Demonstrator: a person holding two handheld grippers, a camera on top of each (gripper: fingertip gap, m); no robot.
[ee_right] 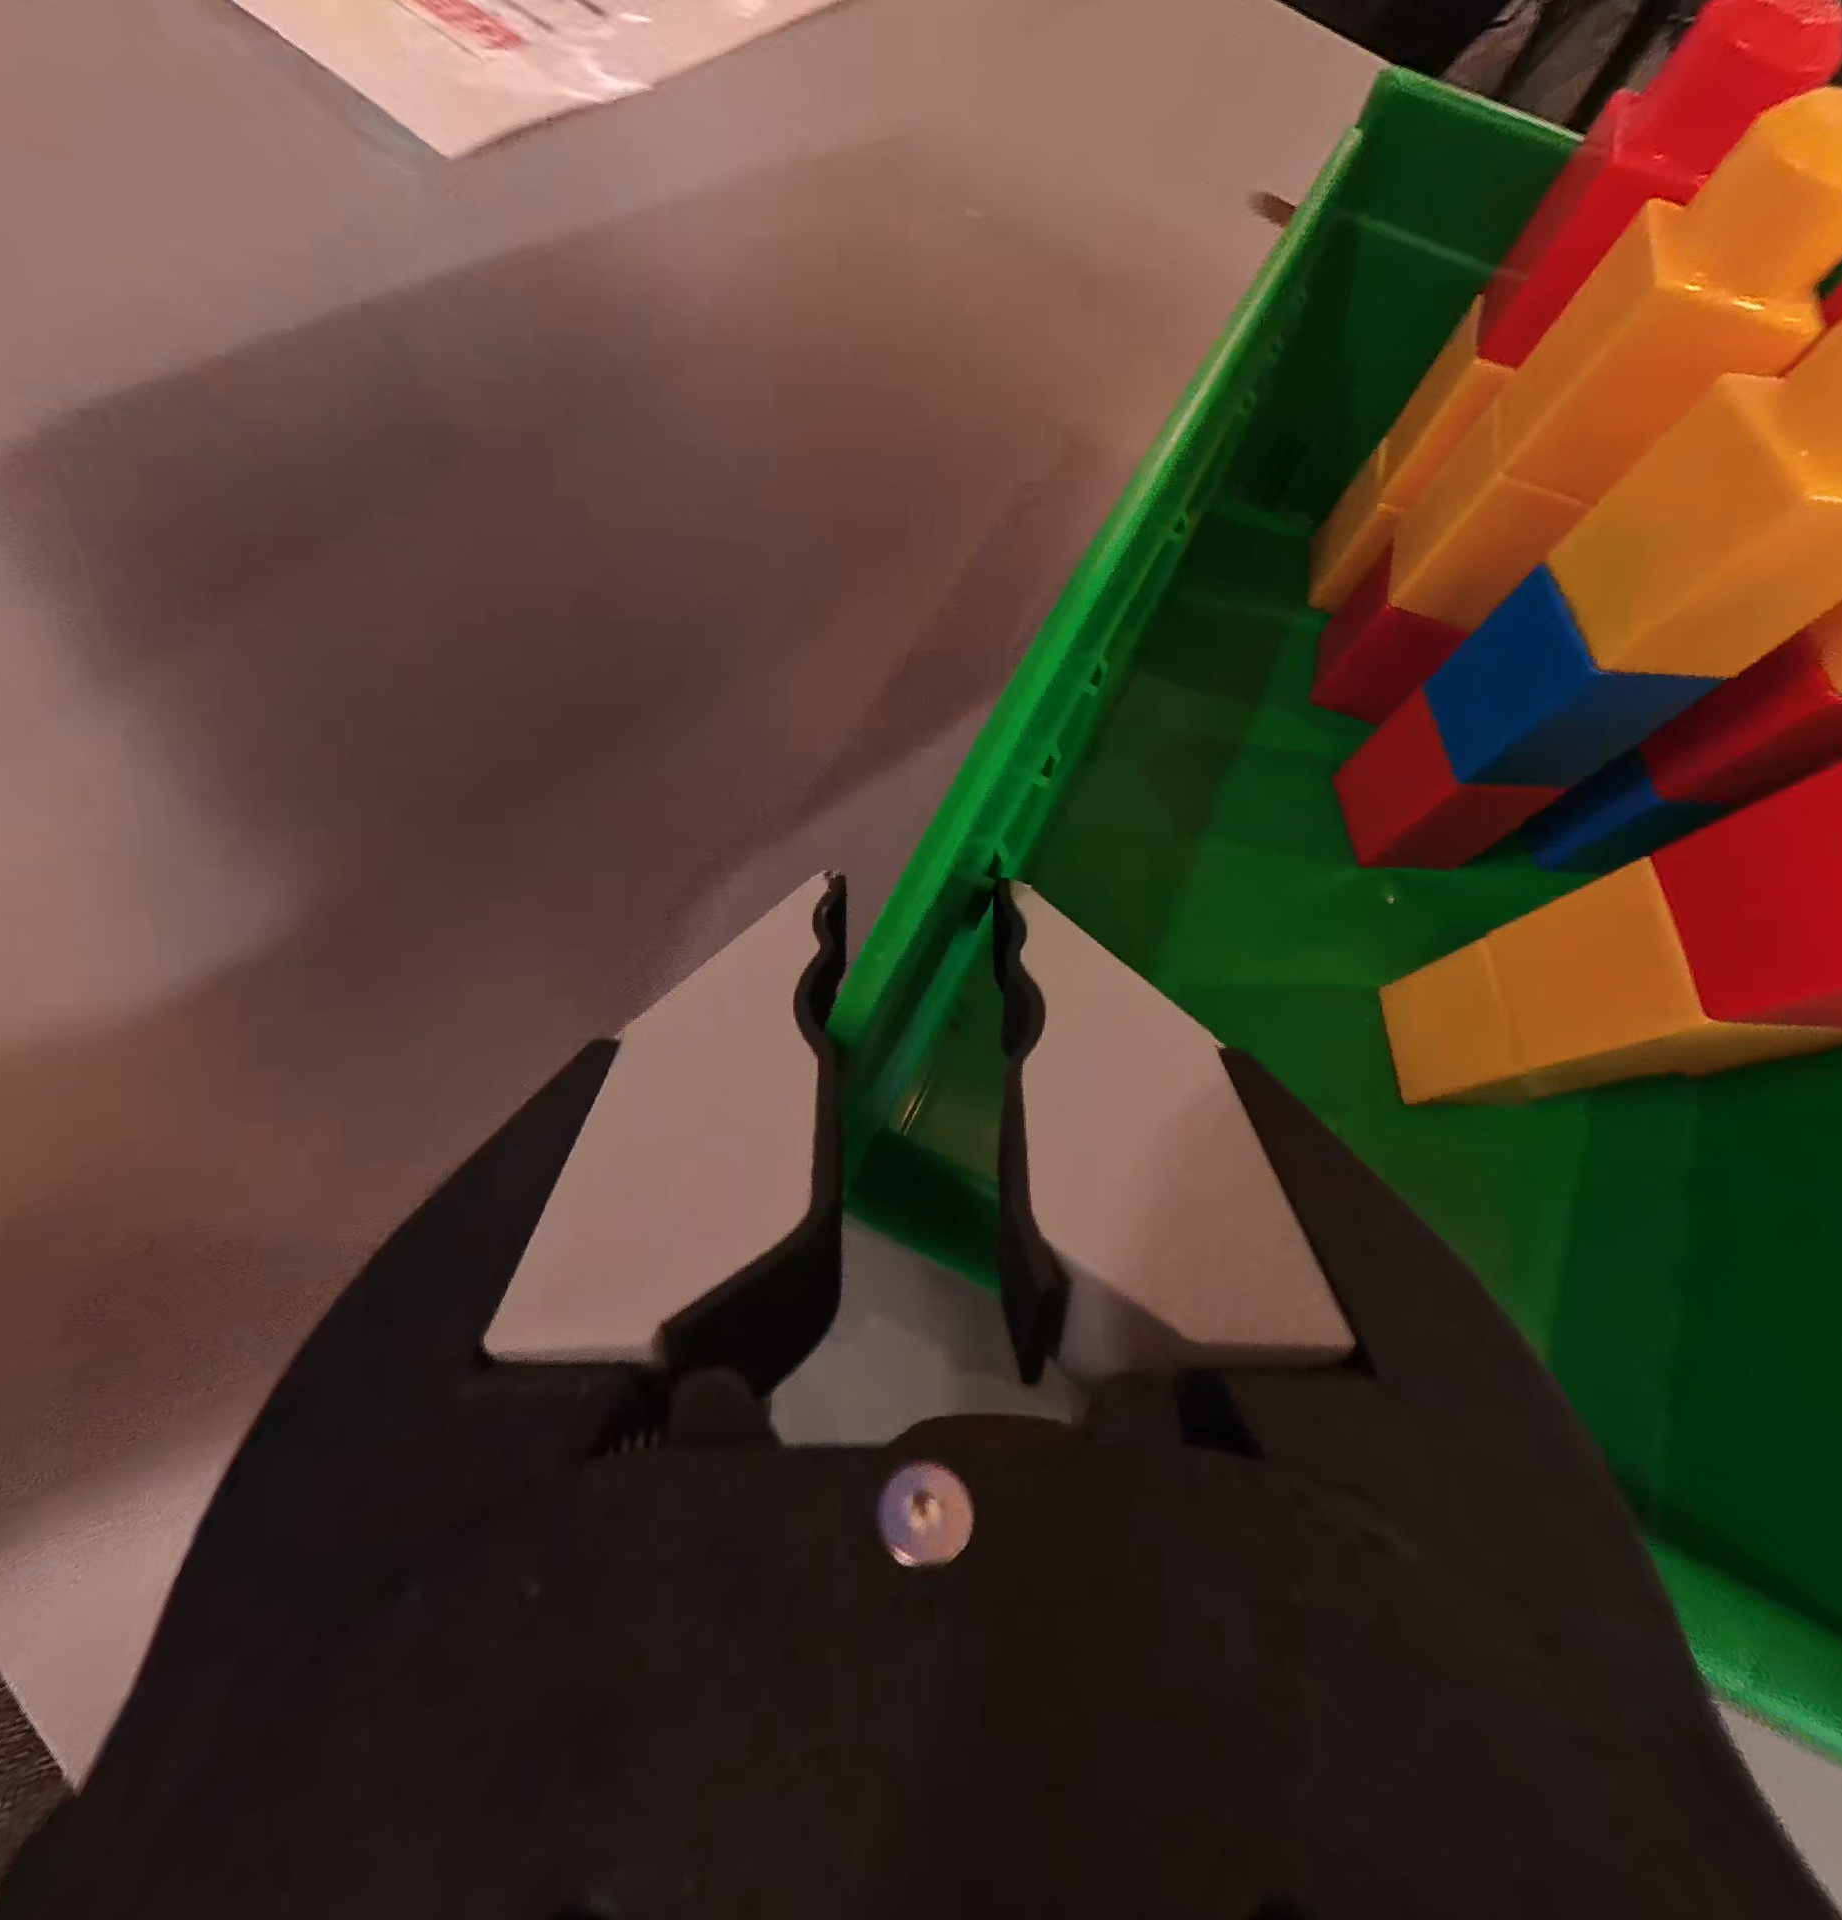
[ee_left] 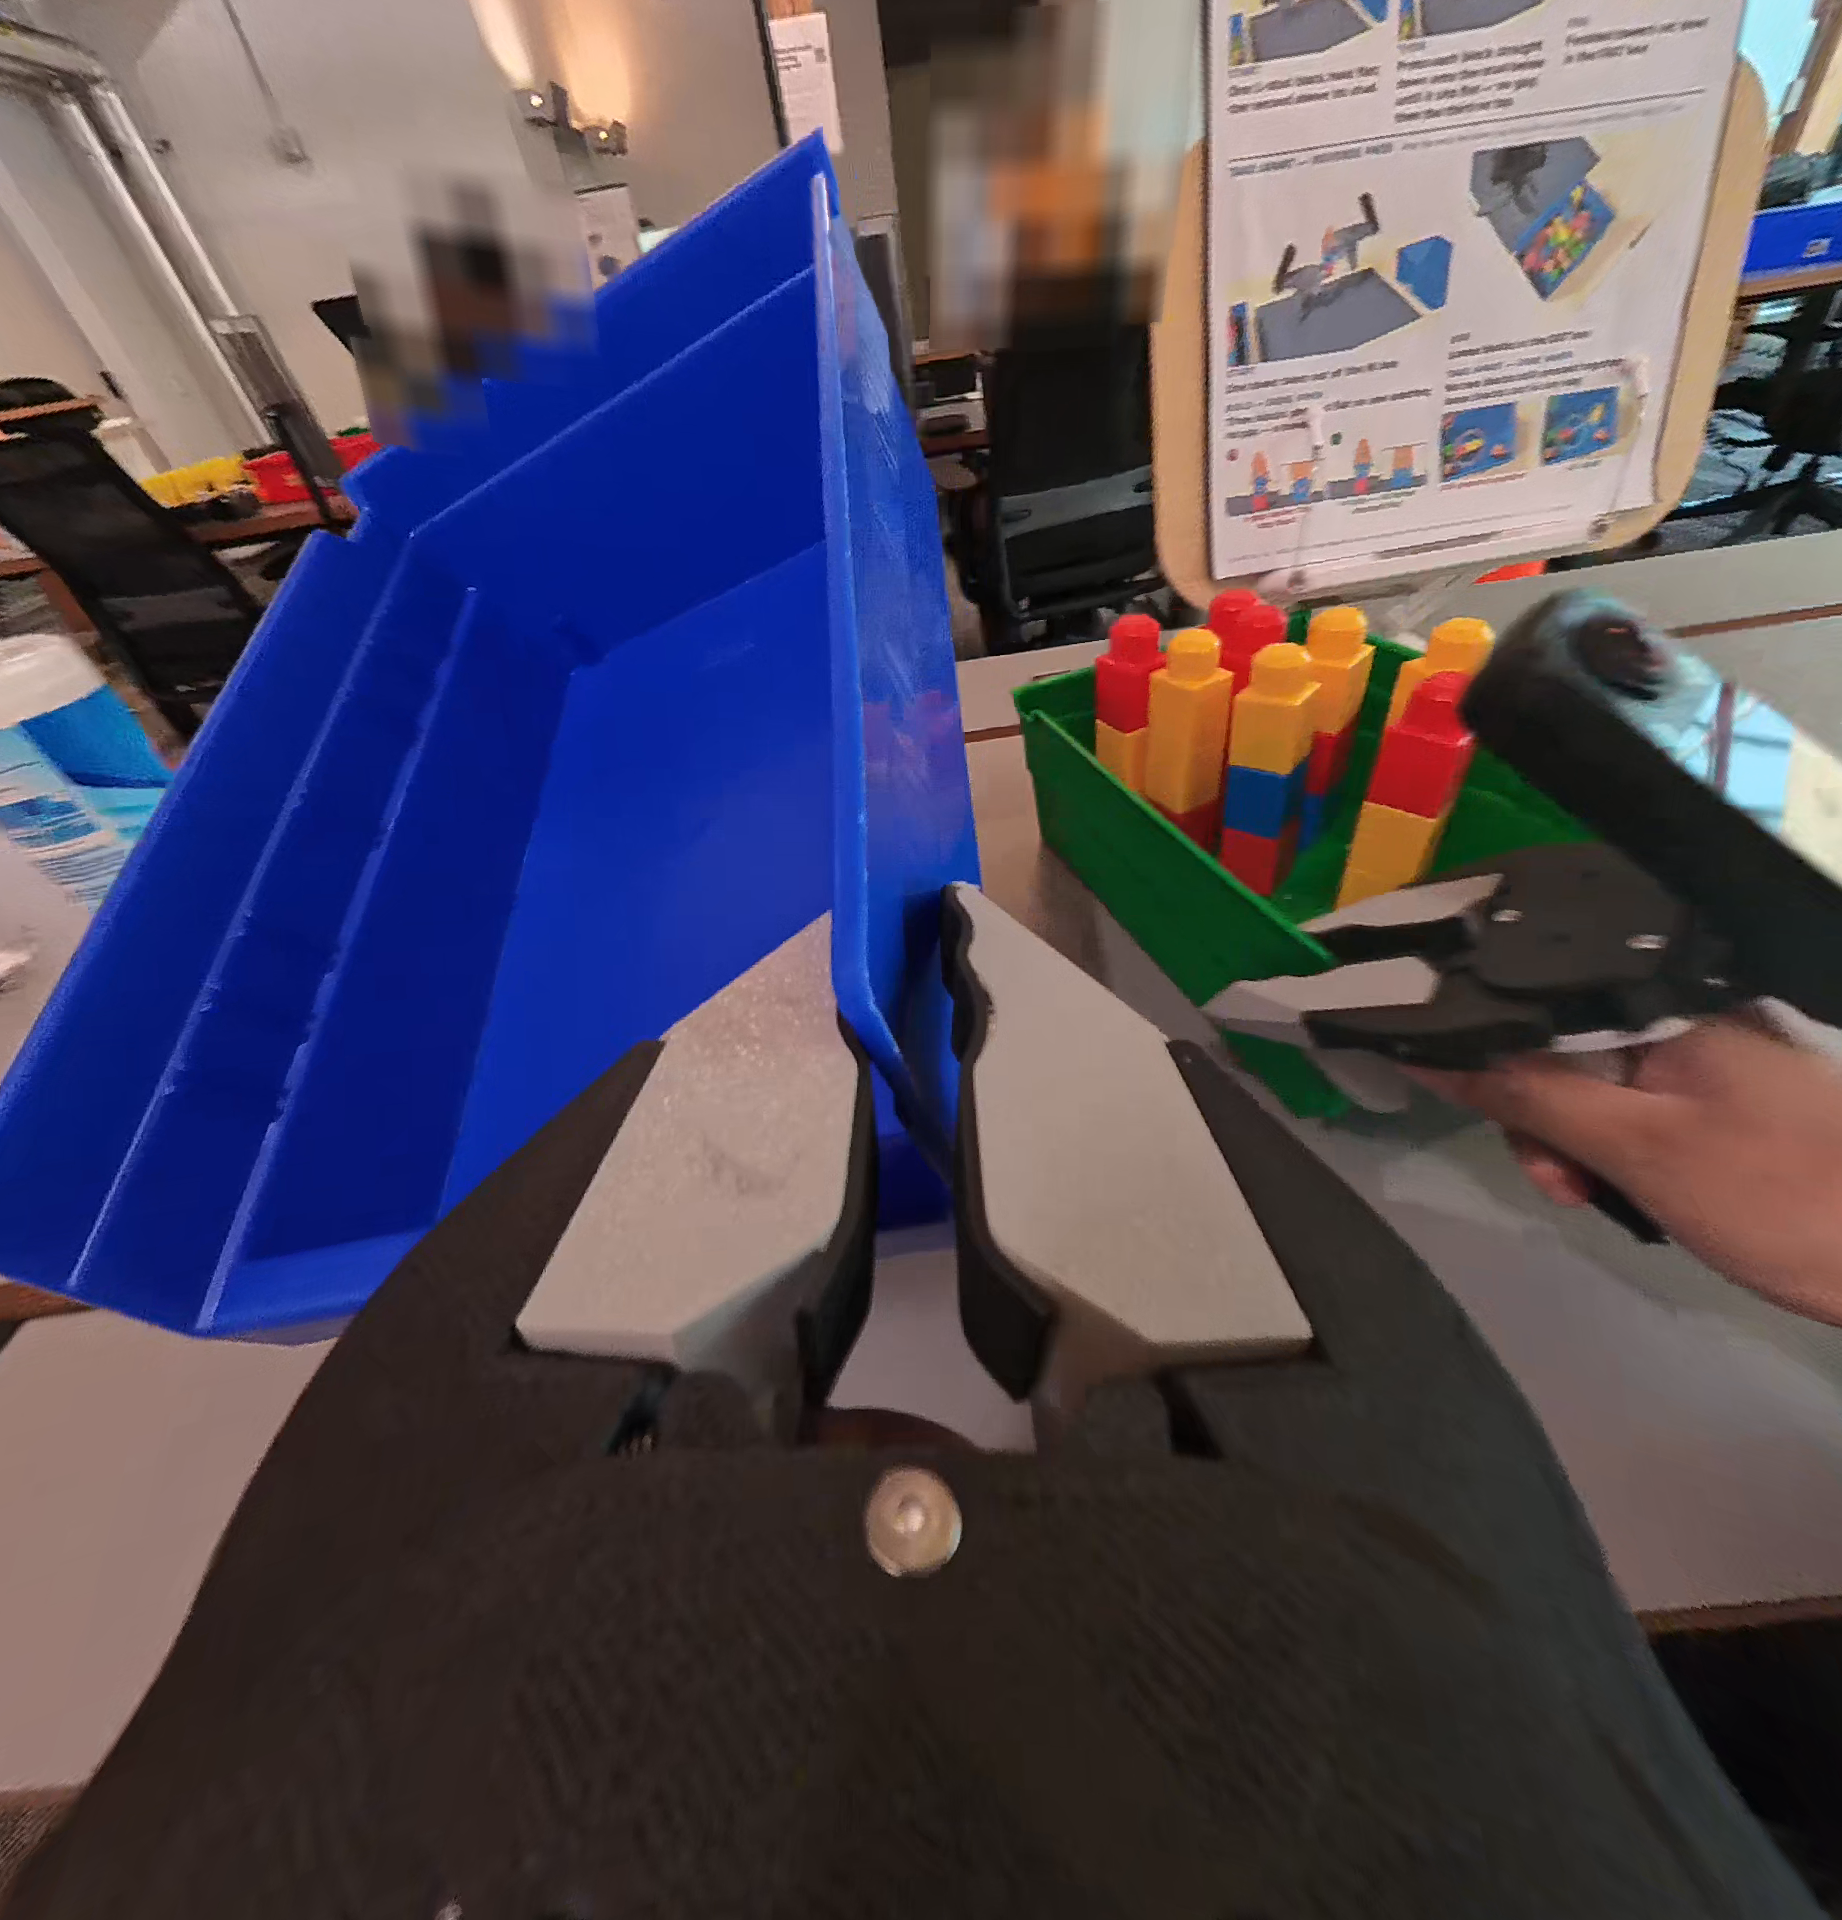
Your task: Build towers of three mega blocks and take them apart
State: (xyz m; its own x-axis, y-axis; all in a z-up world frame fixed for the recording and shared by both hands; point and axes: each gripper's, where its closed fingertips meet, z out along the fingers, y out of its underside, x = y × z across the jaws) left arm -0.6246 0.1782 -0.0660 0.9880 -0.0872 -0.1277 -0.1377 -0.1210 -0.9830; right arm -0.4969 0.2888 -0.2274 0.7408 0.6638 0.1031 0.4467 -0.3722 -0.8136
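The side wall of a blue bin (ee_left: 626, 790) is pinched between the fingers of the left gripper (ee_left: 901, 935), and the bin is held tilted up on one long edge over the grey table (ee_left: 1468, 1382), its open inside with moulded ribs turned toward the camera. No blocks are seen inside it.

Just to the right, a green bin (ee_left: 1156, 883) is set on the table, with a narrow strip of bare tabletop between the two bins. The mega block towers (ee_left: 1270, 758) are stood upright in its far part, in red, yellow and blue, their studs well above the rim; the near part of the green floor is left bare.

The near left wall of the green bin (ee_right: 1093, 665) is straddled by the right gripper (ee_right: 917, 904), one finger outside and one inside, closed onto the rim. To its left, the tabletop is open, shadowed, with a laminated sheet (ee_right: 501, 62) at the far edge.

An instruction sheet (ee_left: 1447, 281) is propped behind the green bin.
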